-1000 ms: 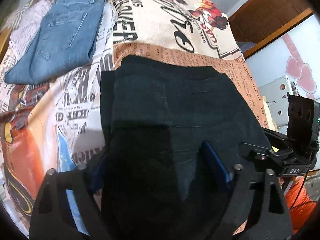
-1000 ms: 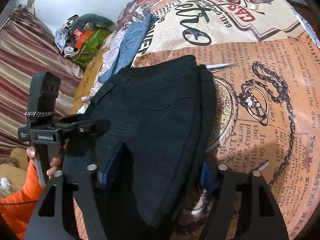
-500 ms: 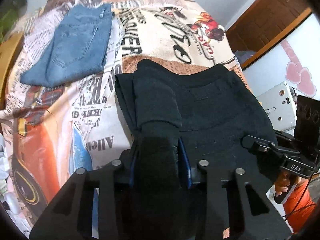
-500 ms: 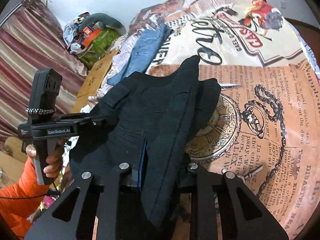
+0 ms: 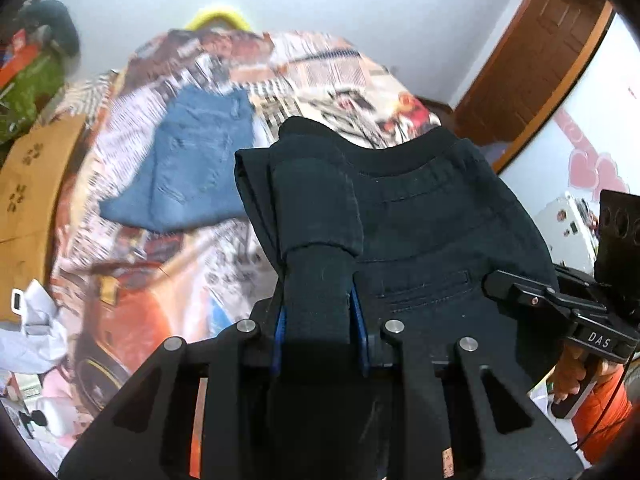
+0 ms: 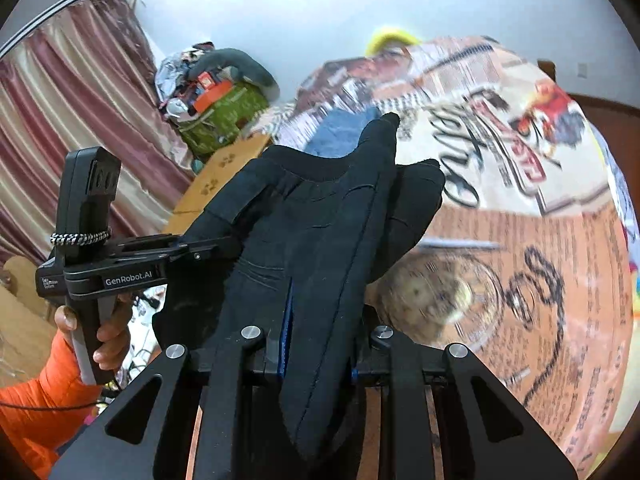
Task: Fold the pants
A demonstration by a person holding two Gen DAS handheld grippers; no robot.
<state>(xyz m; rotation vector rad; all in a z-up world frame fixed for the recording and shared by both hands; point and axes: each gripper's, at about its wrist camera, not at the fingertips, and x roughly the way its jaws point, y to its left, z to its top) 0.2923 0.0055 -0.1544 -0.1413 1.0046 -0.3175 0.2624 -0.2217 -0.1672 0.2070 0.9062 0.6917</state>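
My left fingers (image 5: 318,312) and right fingers (image 6: 320,344) have just closed on bunched black pants (image 5: 432,216); soft, heavy, they sag, so I grip folded edges.

- The pants (image 5: 420,216) sit between the jaws and hang out ahead of them.
- The jeans (image 5: 192,168) lie on the bed (image 5: 132,280), ahead and left.

Bed (image 5: 168,280) with newsprint cover fills mid-frame; folded jeans (image 5: 192,168) lie on it, centre-left.
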